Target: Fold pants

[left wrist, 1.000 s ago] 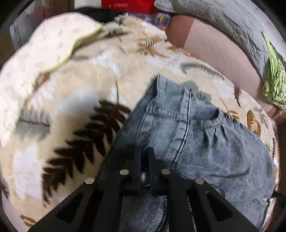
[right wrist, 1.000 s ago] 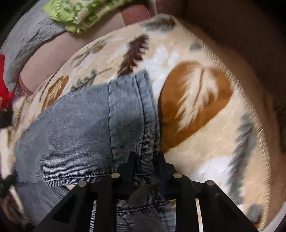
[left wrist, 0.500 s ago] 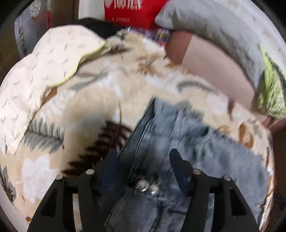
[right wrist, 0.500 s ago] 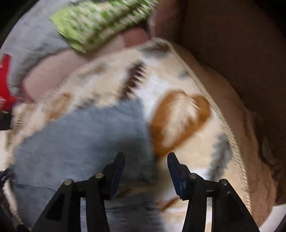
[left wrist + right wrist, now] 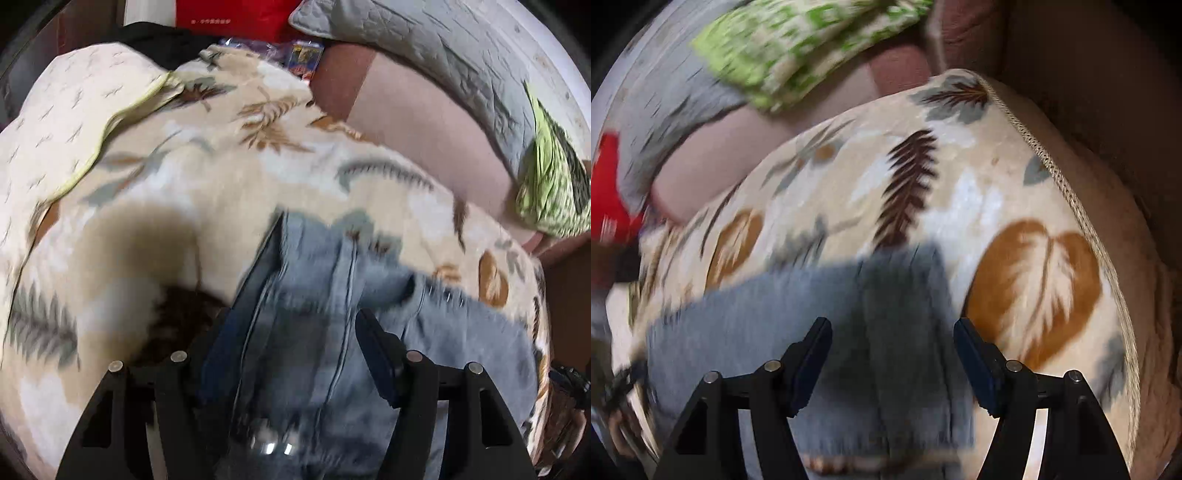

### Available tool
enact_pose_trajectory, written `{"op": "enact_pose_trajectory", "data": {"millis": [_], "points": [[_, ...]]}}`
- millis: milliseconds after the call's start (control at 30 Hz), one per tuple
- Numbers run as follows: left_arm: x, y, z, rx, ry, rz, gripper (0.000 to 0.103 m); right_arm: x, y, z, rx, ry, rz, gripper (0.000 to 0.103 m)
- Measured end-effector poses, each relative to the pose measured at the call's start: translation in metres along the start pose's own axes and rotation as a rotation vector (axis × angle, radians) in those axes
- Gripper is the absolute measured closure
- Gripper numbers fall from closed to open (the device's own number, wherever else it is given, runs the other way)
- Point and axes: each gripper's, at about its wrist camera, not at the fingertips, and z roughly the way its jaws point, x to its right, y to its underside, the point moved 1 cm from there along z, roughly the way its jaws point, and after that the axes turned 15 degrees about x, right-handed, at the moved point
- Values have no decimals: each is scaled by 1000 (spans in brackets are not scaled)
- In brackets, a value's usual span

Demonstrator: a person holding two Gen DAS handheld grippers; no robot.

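Grey-blue denim pants (image 5: 332,332) lie folded on a cream leaf-print blanket (image 5: 166,221). My left gripper (image 5: 291,325) is open above the waistband end, its fingers apart and holding nothing. In the right wrist view the pants (image 5: 812,314) show their hem end on the blanket (image 5: 960,192). My right gripper (image 5: 892,332) is open above the hem and holds nothing. Both views are motion-blurred.
A green patterned cloth (image 5: 550,192) and a grey quilted pillow (image 5: 424,48) lie at the back by a pink surface (image 5: 417,122). A red item (image 5: 229,14) sits at the far edge. The blanket's braided edge (image 5: 1071,199) runs down the right.
Both grippers were shut on the pants a second ago. Both have opened, let go of the denim and pulled back and up from it.
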Motion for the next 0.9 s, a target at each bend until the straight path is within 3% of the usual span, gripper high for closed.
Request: {"op": "enact_pose_trajectory", "data": {"millis": [100, 467, 500, 567, 633, 667, 700, 833, 900], "points": [[1, -15, 26, -13, 26, -19, 36, 3, -11, 34, -15, -11, 52, 32], [-6, -29, 77, -39, 17, -76, 40, 31, -16, 26, -29, -26, 87, 32], [-5, -31, 78, -30, 9, -74, 46, 31, -18, 28, -24, -32, 93, 32], [-2, -33, 81, -33, -21, -41, 93, 30, -19, 32, -28, -30, 87, 32], [-1, -32, 84, -34, -56, -15, 96, 26, -18, 43, -54, -14, 64, 39], [-1, -32, 85, -35, -65, -11, 97, 24, -17, 48, -70, -22, 60, 54], [-1, -32, 87, -36, -70, -11, 97, 21, -16, 53, -84, -12, 45, 62], [-1, -30, 91, -47, -51, -10, 97, 14, -16, 59, -97, 30, -12, 70], [2, -30, 93, -59, -40, -12, 91, 13, -16, 60, -98, 35, -23, 71]]}}
